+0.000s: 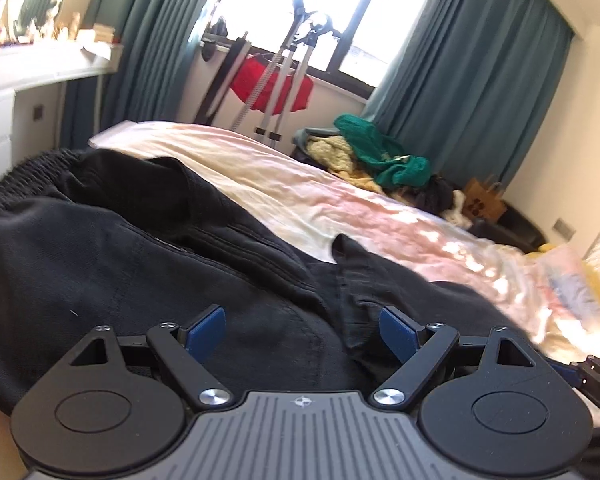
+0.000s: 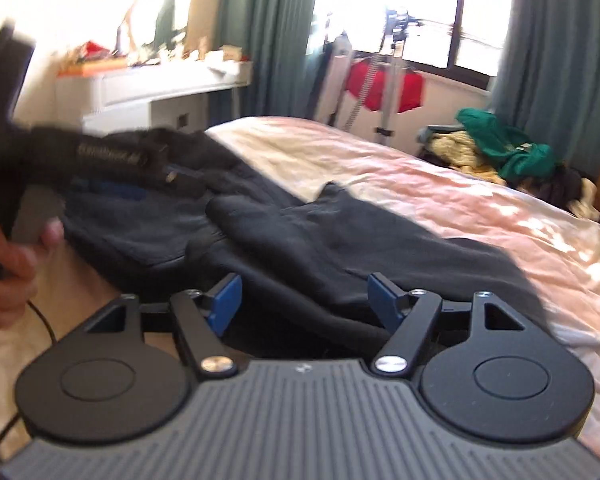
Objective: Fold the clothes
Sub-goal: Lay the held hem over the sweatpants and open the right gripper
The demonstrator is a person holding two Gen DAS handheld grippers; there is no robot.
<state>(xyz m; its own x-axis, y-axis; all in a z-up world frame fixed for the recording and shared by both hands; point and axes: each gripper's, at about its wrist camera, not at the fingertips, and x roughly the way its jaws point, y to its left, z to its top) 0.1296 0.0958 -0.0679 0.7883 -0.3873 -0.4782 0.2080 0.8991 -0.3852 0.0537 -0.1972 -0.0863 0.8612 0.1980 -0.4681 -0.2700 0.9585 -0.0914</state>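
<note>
A black garment (image 1: pixel 140 248) with an elastic waistband lies rumpled on the pink-and-cream bedsheet (image 1: pixel 340 200). My left gripper (image 1: pixel 302 332) is open just above the garment's middle, blue pads apart, nothing between them. In the right wrist view the same garment (image 2: pixel 300 232) spreads across the bed (image 2: pixel 420 184). My right gripper (image 2: pixel 304 300) is open over the garment's near edge, holding nothing. The left gripper (image 2: pixel 4 128) and the hand holding it show blurred at the far left of that view, near the waistband.
A pile of green, yellow and dark clothes (image 1: pixel 380 160) sits beyond the bed's far side. A drying rack with a red garment (image 1: pixel 272 88) stands by the window with teal curtains. A white desk (image 1: pixel 28 80) stands at the left.
</note>
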